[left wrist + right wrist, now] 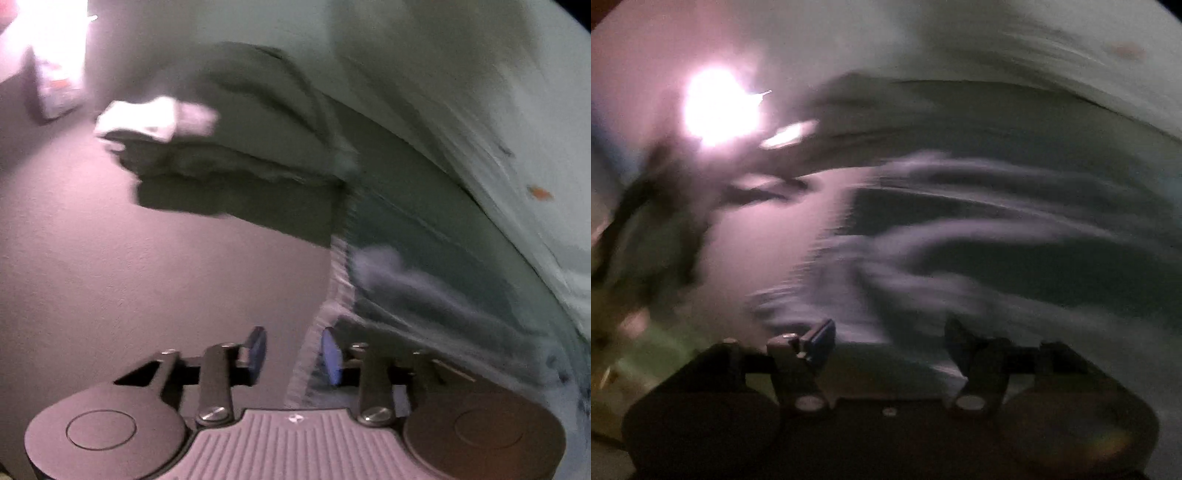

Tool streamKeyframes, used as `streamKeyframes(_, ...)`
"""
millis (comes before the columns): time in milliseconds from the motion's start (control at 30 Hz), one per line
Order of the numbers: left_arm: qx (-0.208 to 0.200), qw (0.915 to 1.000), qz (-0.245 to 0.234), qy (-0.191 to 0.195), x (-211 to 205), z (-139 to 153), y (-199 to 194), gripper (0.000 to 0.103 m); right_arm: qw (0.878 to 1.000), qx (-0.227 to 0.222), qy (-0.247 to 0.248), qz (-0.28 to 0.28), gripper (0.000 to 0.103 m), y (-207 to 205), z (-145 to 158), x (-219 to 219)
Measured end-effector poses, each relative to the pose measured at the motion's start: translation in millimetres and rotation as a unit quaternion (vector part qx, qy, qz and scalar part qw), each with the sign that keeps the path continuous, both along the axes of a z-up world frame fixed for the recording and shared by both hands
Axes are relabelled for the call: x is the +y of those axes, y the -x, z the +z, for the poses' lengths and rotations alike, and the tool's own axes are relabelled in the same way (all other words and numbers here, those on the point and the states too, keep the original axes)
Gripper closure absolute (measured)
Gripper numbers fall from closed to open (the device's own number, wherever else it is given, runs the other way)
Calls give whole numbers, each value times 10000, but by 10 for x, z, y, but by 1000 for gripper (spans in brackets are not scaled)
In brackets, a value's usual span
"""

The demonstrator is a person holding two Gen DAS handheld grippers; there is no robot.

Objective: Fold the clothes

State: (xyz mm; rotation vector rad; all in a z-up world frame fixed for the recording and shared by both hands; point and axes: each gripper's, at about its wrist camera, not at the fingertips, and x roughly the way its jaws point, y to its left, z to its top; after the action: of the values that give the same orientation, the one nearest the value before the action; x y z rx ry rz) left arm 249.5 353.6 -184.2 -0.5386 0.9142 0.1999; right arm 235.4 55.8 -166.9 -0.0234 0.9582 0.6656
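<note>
A dark green garment [424, 266] lies spread on a pinkish-grey surface [110, 266], its ribbed hem [337, 273] running down toward me. Further back the cloth is bunched [240, 155], with a white label [155, 118] on it. My left gripper [293, 352] is open; the hem's edge passes through the gap close to the right blue pad [330, 356], and neither pad presses on it. In the blurred right wrist view the same garment [1015, 229] fills the right side. My right gripper [890, 341] stands open wide just above its wrinkled near edge, holding nothing.
A pale sheet [480, 92] lies beyond the garment at the upper right. At the far left stands a white bag-like object [55, 88] under strong glare [720, 107]. Blurred dark shapes [657, 229] sit at the left of the right wrist view.
</note>
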Motion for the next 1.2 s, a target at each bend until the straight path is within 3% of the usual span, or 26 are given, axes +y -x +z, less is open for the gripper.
streamKeyframes(100,120,9994,-301,122,-478,-34,-35,49,9894,181,67,-1442,30,-192,-47,-860)
streamKeyframes(200,286,9978,-571,181,-986,-94,-74,43,9626,175,67,-2703,25,-322,-115,-1674)
streamKeyframes(267,413,9964,-721,189,-1306,-147,-88,40,9314,25,242,-3632,22,-346,-116,-2343)
streamKeyframes(333,550,9950,-792,255,-1535,-213,-96,40,8922,71,159,-4513,22,-352,-171,-3003)
streamKeyframes(433,598,9957,-705,39,-1850,-272,-54,33,8179,140,33,-5752,21,-362,-253,-3993)
streamKeyframes(500,676,9954,-648,-190,-2035,-289,-47,31,7746,175,-96,-6321,21,-371,-339,-4644)
streamKeyframes(567,777,9950,-535,-336,-2170,-278,-44,31,7466,162,-57,-6650,19,-440,-426,-5114)
streamKeyframes(633,849,9953,-379,-285,-2282,-276,-34,31,7306,240,-187,-6821,19,-584,-548,-5417)
streamKeyframes(667,873,9953,-306,-284,-2331,-274,-37,31,7280,296,-312,-6842,19,-676,-608,-5517)
streamKeyframes(733,930,9944,-196,-454,-2463,-282,-27,31,7393,248,-489,-6711,18,-839,-642,-5667)
streamKeyframes(800,942,9933,-120,-657,-2561,-275,4,30,7737,7,-279,-6329,46,-974,-621,-5714)
streamKeyframes(867,979,9921,-65,-777,-2632,-271,33,28,8104,-68,670,-5820,82,-1140,-537,-5576)
streamKeyframes(900,1023,9913,-55,-822,-2658,-271,30,28,8220,-215,890,-5621,93,-1133,-485,-5514)
streamKeyframes(933,1066,9905,-45,-867,-2684,-271,27,28,8224,-246,916,-5609,96,-1075,-455,-5519)
streamKeyframes(1000,1131,9893,-28,-920,-2721,-274,15,25,8232,-306,968,-5586,96,-960,-396,-5530)
streamKeyframes(1100,1216,9882,-9,-934,-2767,-289,-26,18,8159,19,749,-5733,89,-851,-528,-5679)
streamKeyframes(1133,1239,9879,7,-929,-2768,-287,-35,18,8203,-7,796,-5664,85,-858,-517,-5699)
streamKeyframes(1167,1259,9880,57,-897,-2756,-284,-47,18,8181,-69,920,-5677,69,-850,-445,-5708)
streamKeyframes(1200,1280,9879,107,-864,-2743,-281,-59,18,8156,-132,1044,-5689,60,-842,-373,-5718)
